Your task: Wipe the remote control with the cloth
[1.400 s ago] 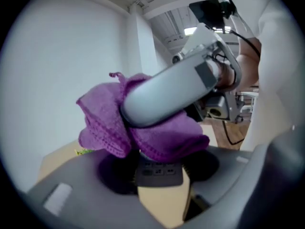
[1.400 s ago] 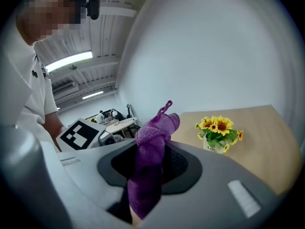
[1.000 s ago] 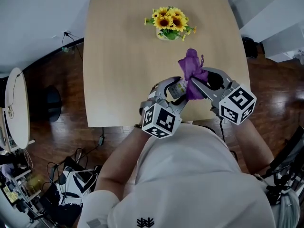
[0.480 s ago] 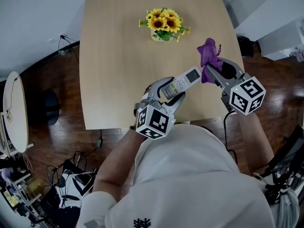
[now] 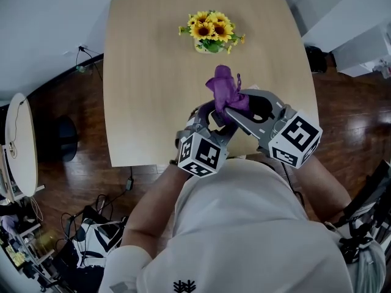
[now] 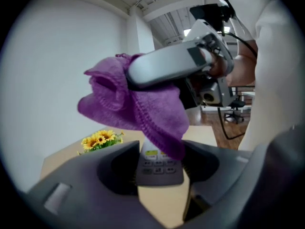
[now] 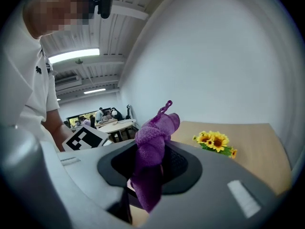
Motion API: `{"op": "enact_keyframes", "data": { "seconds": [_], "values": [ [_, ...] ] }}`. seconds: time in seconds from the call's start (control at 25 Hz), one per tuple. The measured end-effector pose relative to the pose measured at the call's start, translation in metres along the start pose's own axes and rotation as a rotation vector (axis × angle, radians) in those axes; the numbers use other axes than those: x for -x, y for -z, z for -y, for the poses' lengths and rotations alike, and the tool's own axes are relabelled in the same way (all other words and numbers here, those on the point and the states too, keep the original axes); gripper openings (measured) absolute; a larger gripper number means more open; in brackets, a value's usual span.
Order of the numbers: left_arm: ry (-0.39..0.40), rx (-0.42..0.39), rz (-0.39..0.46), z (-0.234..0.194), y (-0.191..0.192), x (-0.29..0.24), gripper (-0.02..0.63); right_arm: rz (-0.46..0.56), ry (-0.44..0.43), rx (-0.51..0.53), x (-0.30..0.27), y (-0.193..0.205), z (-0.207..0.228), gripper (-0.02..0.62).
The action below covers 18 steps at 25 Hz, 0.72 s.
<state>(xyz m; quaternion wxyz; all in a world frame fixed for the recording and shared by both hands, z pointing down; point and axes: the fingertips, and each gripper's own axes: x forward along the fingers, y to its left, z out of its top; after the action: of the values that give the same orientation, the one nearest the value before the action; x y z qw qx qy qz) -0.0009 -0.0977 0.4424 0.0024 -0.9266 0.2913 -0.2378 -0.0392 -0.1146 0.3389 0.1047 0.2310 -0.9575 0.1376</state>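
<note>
My left gripper (image 5: 214, 119) is shut on the near end of a grey-white remote control (image 6: 159, 165), held above the front of the wooden table (image 5: 140, 72). In the left gripper view the remote's buttons show between the jaws (image 6: 159, 178). My right gripper (image 5: 231, 107) is shut on a purple cloth (image 5: 224, 89). It reaches in from the right and lays the cloth (image 6: 133, 104) over the remote's far end. In the head view the cloth hides nearly all of the remote. In the right gripper view the cloth (image 7: 151, 149) stands bunched between the jaws (image 7: 150, 175).
A small pot of sunflowers (image 5: 211, 32) stands at the table's far middle. A round white side table (image 5: 18, 139) is at the left over dark wood floor, with bags and cables (image 5: 91, 224) lower left. White furniture (image 5: 354, 35) stands at the right.
Half a second ago the right gripper held the cloth off to the right and the remote lay bare. It has swung back left, and the cloth covers the remote again. The left gripper stayed put.
</note>
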Motion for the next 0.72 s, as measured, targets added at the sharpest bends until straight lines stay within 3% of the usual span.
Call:
{"op": "enact_keyframes", "data": {
  "seconds": [0.28, 0.72],
  "values": [
    [-0.006, 0.009, 0.027, 0.001, -0.006, 0.001, 0.271, 0.005, -0.088, -0.044, -0.016, 0.011, -0.027, 0.124],
    [-0.023, 0.023, 0.032, -0.002, 0.000, 0.010, 0.272, 0.004, 0.133, -0.116, 0.023, 0.024, 0.059, 0.124]
  ]
}}
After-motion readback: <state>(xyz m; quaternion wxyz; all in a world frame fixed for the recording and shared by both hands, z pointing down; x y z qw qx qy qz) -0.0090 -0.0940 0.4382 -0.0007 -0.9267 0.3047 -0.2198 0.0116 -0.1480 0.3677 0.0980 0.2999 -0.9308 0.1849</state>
